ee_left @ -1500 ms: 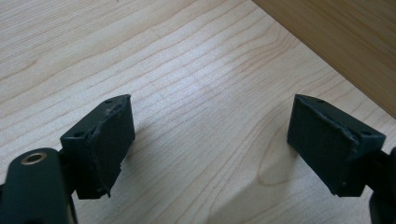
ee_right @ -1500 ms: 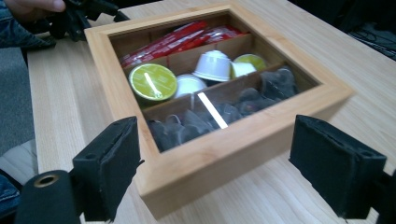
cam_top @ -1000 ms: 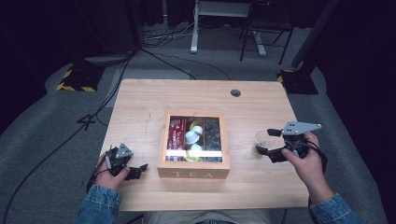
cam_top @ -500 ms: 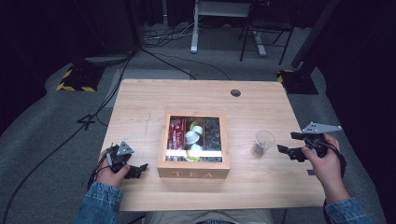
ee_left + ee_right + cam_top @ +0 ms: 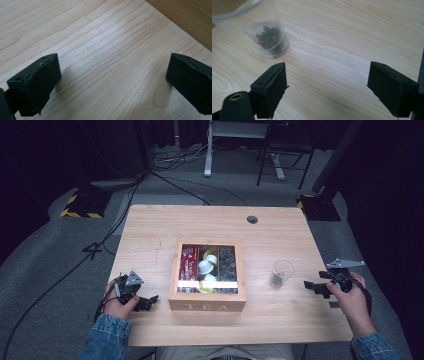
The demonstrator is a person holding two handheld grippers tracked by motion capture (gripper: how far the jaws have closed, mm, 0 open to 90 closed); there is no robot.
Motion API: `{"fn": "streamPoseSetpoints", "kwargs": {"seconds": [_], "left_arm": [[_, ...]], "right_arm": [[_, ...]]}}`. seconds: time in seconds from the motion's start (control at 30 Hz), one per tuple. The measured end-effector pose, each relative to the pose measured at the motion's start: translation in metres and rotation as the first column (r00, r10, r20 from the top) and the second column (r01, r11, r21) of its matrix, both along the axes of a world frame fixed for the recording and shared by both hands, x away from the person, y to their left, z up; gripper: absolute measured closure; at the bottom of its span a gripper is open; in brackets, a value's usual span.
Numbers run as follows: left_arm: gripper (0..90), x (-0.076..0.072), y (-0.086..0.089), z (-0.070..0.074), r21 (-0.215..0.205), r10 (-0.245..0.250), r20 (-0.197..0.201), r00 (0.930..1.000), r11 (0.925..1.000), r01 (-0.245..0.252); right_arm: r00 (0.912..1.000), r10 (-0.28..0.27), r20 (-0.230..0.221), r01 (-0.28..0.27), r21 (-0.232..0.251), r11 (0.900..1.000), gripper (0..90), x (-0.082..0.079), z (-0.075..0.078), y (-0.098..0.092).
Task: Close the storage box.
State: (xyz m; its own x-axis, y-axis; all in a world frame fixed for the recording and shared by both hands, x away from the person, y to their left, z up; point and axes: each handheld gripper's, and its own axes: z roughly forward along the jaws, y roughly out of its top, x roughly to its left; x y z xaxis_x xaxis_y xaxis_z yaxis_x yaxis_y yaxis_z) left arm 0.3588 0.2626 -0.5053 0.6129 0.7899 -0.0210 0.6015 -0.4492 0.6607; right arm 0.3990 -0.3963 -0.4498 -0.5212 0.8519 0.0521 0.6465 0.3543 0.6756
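A wooden box marked TEA [image 5: 207, 306] sits mid-table, its compartments holding red packets, white and yellow capsules and dark tea bags. To its right stands a clear glass [image 5: 281, 273] with a dark tea bag at its bottom, seen close in the right gripper view as the glass [image 5: 268, 37]. My right gripper [image 5: 316, 287] is open near the table's right edge, a little right of the glass and apart from it; its jaws [image 5: 328, 87] hold nothing. My left gripper [image 5: 146, 301] rests open on the table just left of the box, empty [image 5: 112, 80].
The box's wooden side [image 5: 190, 20] lies close beyond the left gripper. A round cable hole [image 5: 252, 219] is in the table's far part. The table's right edge [image 5: 325, 270] is right under my right hand. Cables and stands lie on the floor behind.
My right gripper let go of the glass and drew back to the right, toward the table's edge. The glass stays standing. The left gripper has hardly moved.
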Motion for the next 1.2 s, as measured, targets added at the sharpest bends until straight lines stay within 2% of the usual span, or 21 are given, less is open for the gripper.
{"fn": "streamPoseSetpoints", "kwargs": {"seconds": [0.1, 0.27, 0.37, 0.47, 0.63, 0.67, 0.8, 0.87, 0.93, 1.2], "left_arm": [[0.2, 0.000, 0.000, 0.000, 0.000, 0.000, 0.000, 1.0000, 1.0000, 0.000], [0.2, 0.000, 0.000, 0.000, -0.002, 0.001, 0.001, 1.0000, 1.0000, -0.001], [0.1, 0.000, 0.000, 0.000, -0.002, 0.001, 0.001, 1.0000, 1.0000, -0.001], [0.1, 0.000, 0.000, 0.000, -0.003, 0.001, 0.000, 1.0000, 1.0000, -0.001], [0.1, 0.000, 0.000, 0.000, -0.003, 0.001, 0.000, 1.0000, 1.0000, -0.001], [0.2, 0.000, 0.000, 0.000, -0.003, 0.001, 0.000, 1.0000, 1.0000, -0.001], [0.1, 0.000, 0.000, 0.000, -0.003, 0.001, 0.000, 1.0000, 1.0000, -0.001], [0.1, 0.000, 0.000, 0.000, -0.003, 0.001, 0.000, 1.0000, 1.0000, -0.001], [0.1, 0.000, 0.000, 0.000, -0.003, 0.001, 0.000, 1.0000, 1.0000, -0.001], [0.1, 0.000, -0.001, 0.000, -0.002, 0.007, 0.001, 1.0000, 1.0000, -0.007]], "right_arm": [[0.9999, -0.010, -0.008, 0.010, -0.014, 1.000, 15.8, 0.001, -0.012, -0.005], [0.9999, -0.013, -0.002, 0.013, -0.020, 1.000, 15.8, 0.000, -0.021, -0.009], [0.9996, -0.025, 0.015, 0.025, -0.010, 1.000, 15.7, -0.002, -0.027, -0.011], [0.9996, -0.025, 0.014, 0.025, 0.013, 1.000, 15.7, -0.004, -0.034, -0.011], [0.9999, -0.014, 0.009, 0.014, 0.020, 1.000, 15.3, -0.007, -0.045, -0.006], [0.9996, -0.016, 0.021, 0.016, 0.018, 1.000, 15.3, -0.008, -0.047, -0.005], [0.9986, -0.022, 0.048, 0.021, 0.017, 1.000, 15.3, -0.009, -0.049, -0.005], [0.9970, -0.018, 0.075, 0.019, -0.017, 1.000, 13.7, -0.010, -0.051, -0.003], [0.9949, -0.038, 0.094, 0.039, -0.009, 0.999, 11.5, -0.011, -0.054, -0.002], [0.9947, -0.038, 0.096, 0.039, -0.009, 0.999, 11.4, -0.011, -0.054, -0.002]]}}
